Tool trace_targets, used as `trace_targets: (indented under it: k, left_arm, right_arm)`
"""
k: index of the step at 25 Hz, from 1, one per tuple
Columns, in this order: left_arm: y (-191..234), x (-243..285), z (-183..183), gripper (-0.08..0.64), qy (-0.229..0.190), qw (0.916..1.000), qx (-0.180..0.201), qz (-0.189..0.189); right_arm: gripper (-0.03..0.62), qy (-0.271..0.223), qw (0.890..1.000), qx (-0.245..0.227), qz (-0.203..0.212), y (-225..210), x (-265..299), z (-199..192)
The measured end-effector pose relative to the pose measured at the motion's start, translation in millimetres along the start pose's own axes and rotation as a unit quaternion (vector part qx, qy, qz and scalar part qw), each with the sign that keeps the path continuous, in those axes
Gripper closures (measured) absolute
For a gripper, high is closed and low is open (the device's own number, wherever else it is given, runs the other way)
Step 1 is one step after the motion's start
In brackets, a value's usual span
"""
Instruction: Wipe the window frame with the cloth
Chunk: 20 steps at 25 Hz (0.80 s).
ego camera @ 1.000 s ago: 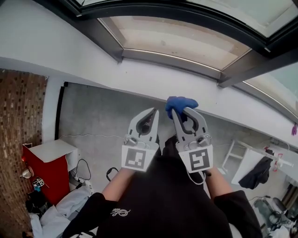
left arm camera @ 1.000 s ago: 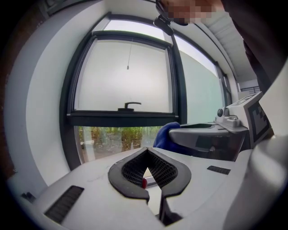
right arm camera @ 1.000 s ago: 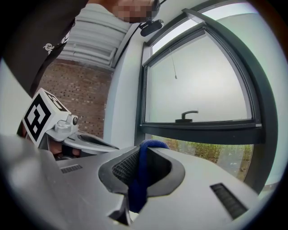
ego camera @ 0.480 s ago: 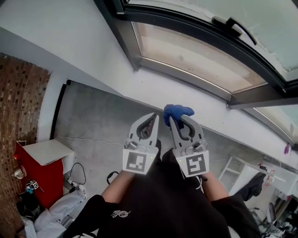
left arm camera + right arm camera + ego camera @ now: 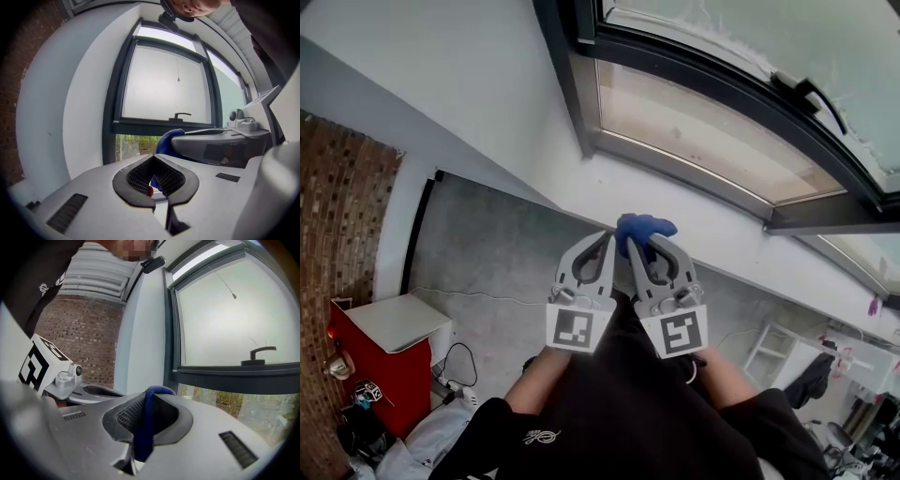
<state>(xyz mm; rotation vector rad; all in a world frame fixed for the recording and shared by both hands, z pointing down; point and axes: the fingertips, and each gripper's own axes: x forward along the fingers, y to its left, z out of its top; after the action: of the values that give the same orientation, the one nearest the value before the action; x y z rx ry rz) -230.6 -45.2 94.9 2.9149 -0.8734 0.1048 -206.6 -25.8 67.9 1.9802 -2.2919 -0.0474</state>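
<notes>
A blue cloth [image 5: 645,226] is pinched in my right gripper [image 5: 637,242], which is shut on it and held out in front of the person's body. The cloth [image 5: 143,432] runs as a blue band between the pads of the right gripper [image 5: 152,392]. Close beside it on the left, my left gripper [image 5: 602,240] is shut with nothing in it. Its closed tips [image 5: 153,157] point at the window, with the cloth [image 5: 166,139] just behind them. The dark window frame [image 5: 581,84] rises above and ahead of both grippers, apart from them. It also fills the gripper views [image 5: 115,108] [image 5: 169,333].
A window handle [image 5: 811,92] sits on the upper sash. Below the window runs a white wall ledge [image 5: 712,220]. A brick wall [image 5: 337,225] and a red cabinet [image 5: 370,361] stand at the left. A white rack [image 5: 787,342] and clutter lie on the floor at the right.
The window frame's left upright has come into view, closer above the grippers. Both grippers shifted a little left and lower in the picture, and the right one still holds the cloth.
</notes>
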Motion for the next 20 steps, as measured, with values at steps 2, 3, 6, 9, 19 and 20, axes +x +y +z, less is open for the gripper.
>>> trace_targets:
  k: [2, 3, 6, 9, 19, 20]
  left_arm:
    - [7.5, 2.7, -4.2, 0.555, 0.004, 1.0, 0.0, 0.004]
    - [11.2, 4.3, -6.3, 0.555, 0.007, 1.0, -0.001, 0.006]
    - [23.4, 9.9, -10.0, 0.555, 0.01, 0.9998, -0.004, 0.018]
    - [36.8, 20.4, -11.1, 0.555, 0.012, 0.9996, 0.003, 0.026]
    - [81.8, 78.8, -11.6, 0.555, 0.034, 0.9977, 0.009, 0.059]
    - [83.8, 85.9, -12.6, 0.555, 0.036, 0.9974, 0.012, 0.062]
  right_arm:
    - [0.569, -0.003, 1.0, -0.002, 0.004, -0.2, 9.4, -0.1]
    - [0.569, -0.005, 1.0, -0.001, 0.005, -1.1, 14.2, -0.2]
    - [0.569, -0.007, 1.0, -0.001, 0.01, -4.5, 29.6, -1.4]
    - [0.569, -0.005, 1.0, -0.002, 0.019, -10.0, 49.6, -4.8]
    - [0.569, -0.027, 0.999, 0.02, 0.01, -55.6, 124.7, -6.0]
    - [0.569, -0.027, 0.999, 0.024, 0.009, -61.4, 130.0, -8.6]
